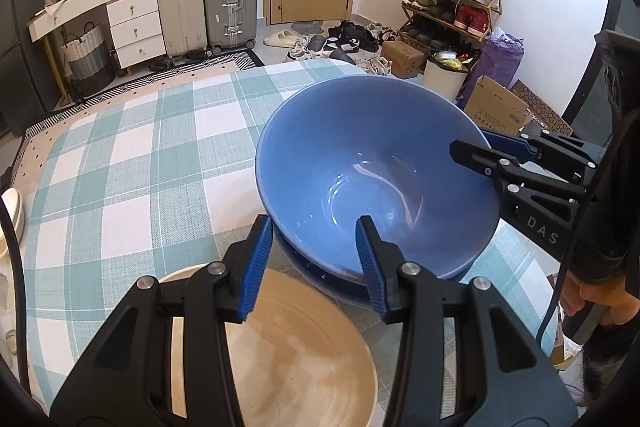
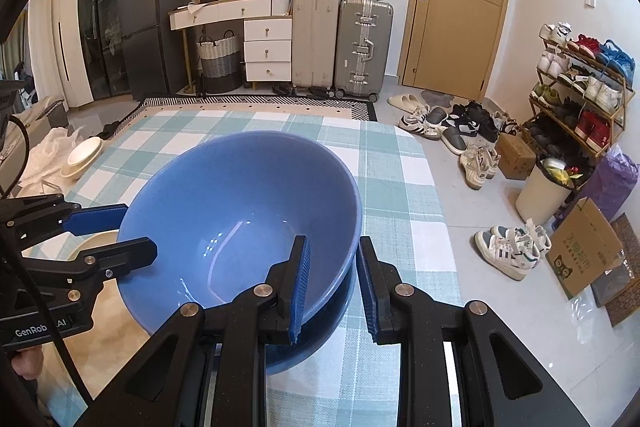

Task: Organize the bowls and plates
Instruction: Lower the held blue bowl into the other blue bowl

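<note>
A blue bowl sits tilted inside a second blue bowl on the checked tablecloth. My left gripper is open, its fingers straddling the top bowl's near rim. My right gripper is open too, its fingers either side of the bowl's rim; it shows at the right in the left wrist view. A beige plate lies under my left gripper, beside the bowls.
A cream bowl sits at the table's far left edge. Beyond the table are suitcases, a white drawer unit, a shoe rack, loose shoes, a bin and cardboard boxes on the floor.
</note>
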`<state>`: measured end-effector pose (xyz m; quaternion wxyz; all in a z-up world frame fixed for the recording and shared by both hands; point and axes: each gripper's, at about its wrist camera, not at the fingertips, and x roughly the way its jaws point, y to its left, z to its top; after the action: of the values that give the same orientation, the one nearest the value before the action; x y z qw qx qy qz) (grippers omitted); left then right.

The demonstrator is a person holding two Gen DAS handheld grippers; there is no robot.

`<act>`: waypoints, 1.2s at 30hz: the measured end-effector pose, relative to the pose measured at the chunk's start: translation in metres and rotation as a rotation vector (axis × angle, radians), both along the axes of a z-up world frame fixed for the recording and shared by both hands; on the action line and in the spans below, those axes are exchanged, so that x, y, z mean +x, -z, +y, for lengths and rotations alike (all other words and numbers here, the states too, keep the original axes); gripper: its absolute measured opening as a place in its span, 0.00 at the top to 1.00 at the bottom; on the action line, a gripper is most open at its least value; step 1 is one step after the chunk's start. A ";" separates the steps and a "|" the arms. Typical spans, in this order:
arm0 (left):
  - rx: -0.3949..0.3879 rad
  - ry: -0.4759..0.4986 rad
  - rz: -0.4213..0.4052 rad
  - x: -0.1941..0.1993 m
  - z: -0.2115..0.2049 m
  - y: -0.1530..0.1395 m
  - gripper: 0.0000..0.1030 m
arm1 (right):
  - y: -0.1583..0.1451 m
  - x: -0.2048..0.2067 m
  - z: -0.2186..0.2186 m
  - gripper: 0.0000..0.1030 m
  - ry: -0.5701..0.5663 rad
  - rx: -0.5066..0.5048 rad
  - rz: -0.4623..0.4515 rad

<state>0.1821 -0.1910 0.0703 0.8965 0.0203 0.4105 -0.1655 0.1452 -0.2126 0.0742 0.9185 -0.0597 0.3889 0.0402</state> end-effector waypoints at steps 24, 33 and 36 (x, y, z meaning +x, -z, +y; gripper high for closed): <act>0.075 0.000 0.020 -0.002 -0.012 0.024 0.61 | 0.026 -0.011 -0.002 0.76 0.009 -0.037 0.019; 0.074 0.002 0.021 -0.003 -0.014 0.028 0.61 | 0.032 -0.010 0.001 0.75 0.013 -0.056 0.029; 0.072 0.002 0.022 -0.003 -0.014 0.028 0.61 | 0.033 -0.010 0.002 0.75 0.013 -0.055 0.031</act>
<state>0.1787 -0.2048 0.0418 0.8904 0.0509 0.4262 -0.1516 0.1352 -0.2109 0.0410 0.9106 -0.0816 0.4043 0.0242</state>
